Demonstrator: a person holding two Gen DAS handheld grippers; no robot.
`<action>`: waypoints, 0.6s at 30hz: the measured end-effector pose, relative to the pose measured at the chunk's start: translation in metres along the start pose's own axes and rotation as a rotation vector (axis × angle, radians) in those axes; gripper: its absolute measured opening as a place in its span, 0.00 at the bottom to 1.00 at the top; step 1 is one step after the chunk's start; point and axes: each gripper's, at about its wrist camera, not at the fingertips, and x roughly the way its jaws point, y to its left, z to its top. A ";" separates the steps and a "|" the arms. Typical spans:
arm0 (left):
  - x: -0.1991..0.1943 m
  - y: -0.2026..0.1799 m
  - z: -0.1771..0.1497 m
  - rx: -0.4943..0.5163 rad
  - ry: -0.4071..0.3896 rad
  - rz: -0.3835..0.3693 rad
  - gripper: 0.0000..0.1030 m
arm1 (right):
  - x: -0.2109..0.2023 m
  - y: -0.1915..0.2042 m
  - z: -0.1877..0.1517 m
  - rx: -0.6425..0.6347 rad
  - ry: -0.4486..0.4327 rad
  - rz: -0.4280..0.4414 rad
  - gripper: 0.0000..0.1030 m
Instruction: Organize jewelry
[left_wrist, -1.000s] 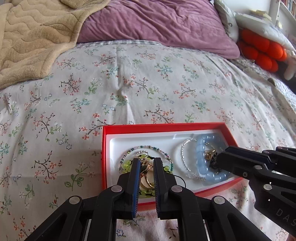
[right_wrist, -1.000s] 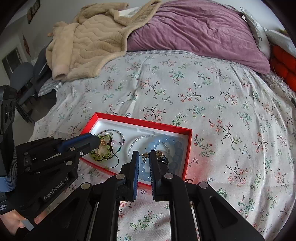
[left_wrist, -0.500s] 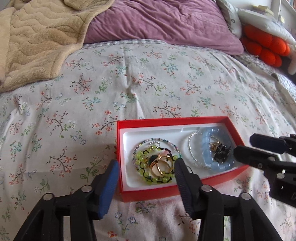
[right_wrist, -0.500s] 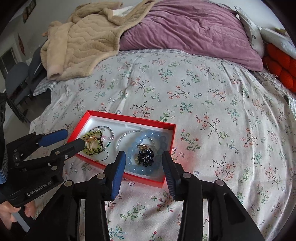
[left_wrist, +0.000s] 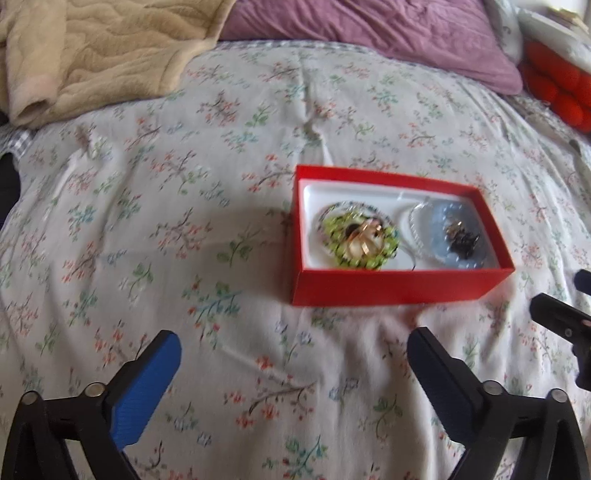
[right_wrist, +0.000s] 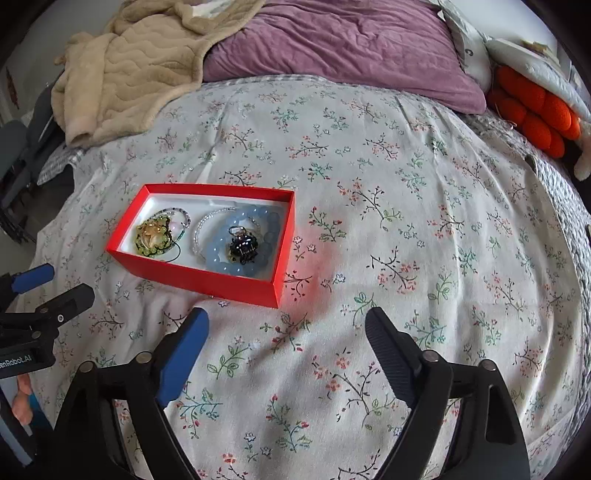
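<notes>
Red box (right_wrist: 207, 275) sits on the floral bedspread (right_wrist: 406, 221), ahead-left of the right gripper (right_wrist: 286, 328) and ahead-right of the left gripper (left_wrist: 295, 350). Both jaws just opened wide, nothing between them, path clear. Inside: green bead bracelet (right_wrist: 153, 240) with gold rings, blue bead bracelet (right_wrist: 255, 236), black piece (right_wrist: 242, 249).
</notes>
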 end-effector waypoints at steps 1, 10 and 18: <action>-0.001 0.001 -0.003 -0.007 0.015 0.014 0.99 | -0.001 0.001 -0.003 0.004 0.009 -0.013 0.96; 0.000 0.003 -0.028 -0.037 0.115 0.049 0.99 | -0.006 0.019 -0.026 -0.010 0.094 -0.129 1.00; -0.001 0.005 -0.031 -0.035 0.110 0.075 0.99 | -0.014 0.027 -0.029 0.013 0.076 -0.136 1.00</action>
